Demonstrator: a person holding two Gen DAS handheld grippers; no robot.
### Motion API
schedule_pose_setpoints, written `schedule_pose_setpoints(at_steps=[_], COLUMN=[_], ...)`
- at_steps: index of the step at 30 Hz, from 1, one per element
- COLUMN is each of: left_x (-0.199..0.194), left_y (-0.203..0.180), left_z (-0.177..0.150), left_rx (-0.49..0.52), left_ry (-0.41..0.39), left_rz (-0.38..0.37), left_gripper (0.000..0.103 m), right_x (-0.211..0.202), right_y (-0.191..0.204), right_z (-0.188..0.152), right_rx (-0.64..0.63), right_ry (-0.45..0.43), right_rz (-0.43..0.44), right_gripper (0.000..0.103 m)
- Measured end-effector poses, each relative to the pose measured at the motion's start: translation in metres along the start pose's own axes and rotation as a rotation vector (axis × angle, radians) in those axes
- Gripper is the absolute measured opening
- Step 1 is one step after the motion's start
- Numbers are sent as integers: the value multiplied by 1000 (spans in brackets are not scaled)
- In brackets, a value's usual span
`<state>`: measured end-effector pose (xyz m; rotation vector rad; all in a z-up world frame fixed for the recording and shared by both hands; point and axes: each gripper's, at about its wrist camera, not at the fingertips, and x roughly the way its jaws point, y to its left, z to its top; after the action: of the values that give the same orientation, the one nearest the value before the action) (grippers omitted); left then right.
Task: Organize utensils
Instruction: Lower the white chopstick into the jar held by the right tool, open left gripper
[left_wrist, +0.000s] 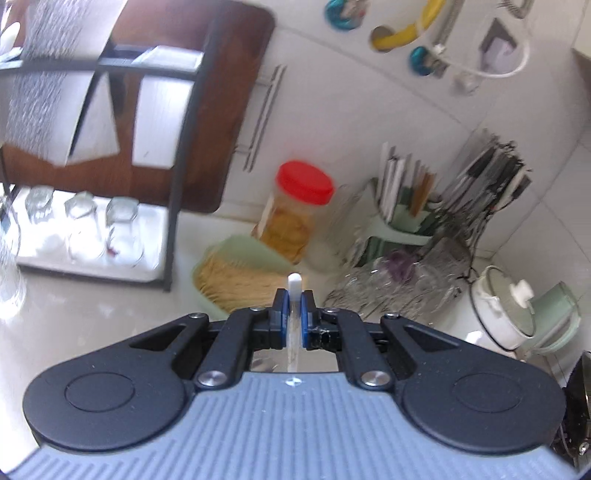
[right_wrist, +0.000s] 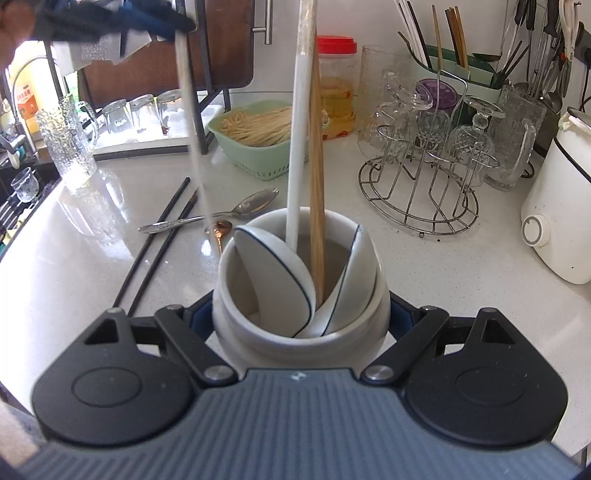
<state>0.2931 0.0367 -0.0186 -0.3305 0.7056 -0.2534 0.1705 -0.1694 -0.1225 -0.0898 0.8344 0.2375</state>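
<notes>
My right gripper (right_wrist: 301, 314) is shut on a white ceramic holder (right_wrist: 258, 343) that stands on the counter. The holder contains two white ceramic spoons (right_wrist: 273, 273), a white chopstick (right_wrist: 299, 147) and wooden chopsticks (right_wrist: 317, 184). My left gripper (left_wrist: 294, 295) is shut on another white chopstick (left_wrist: 294, 282). In the right wrist view the left gripper (right_wrist: 173, 27) is up at the top left, and its chopstick (right_wrist: 190, 110) hangs down over the counter. A pair of black chopsticks (right_wrist: 159, 251), a metal spoon (right_wrist: 221, 214) and a small copper spoon (right_wrist: 219, 229) lie left of the holder.
A green basket of wooden sticks (right_wrist: 258, 147) and a red-lidded jar (right_wrist: 336, 88) stand behind the holder. A wire rack of glasses (right_wrist: 421, 173) and a white pot (right_wrist: 557, 221) are to the right. A glass mug (right_wrist: 68, 147) stands at the left, near the counter edge.
</notes>
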Motion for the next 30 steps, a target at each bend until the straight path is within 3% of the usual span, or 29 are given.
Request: schedule_pose_setpoints(at_steps=[12, 30], left_x=[-24, -97], left_y=[-25, -65], left_z=[12, 47], left_rx=[51, 129], left_ry=[-21, -85], left_rz=[-49, -146], left_gripper=[8, 8], right_x=[-1, 0], right_y=[0, 1], right_z=[-3, -2], right_rx=[-6, -1], right_ry=[-14, -13], right_rz=[3, -1], right_gripper=[91, 91])
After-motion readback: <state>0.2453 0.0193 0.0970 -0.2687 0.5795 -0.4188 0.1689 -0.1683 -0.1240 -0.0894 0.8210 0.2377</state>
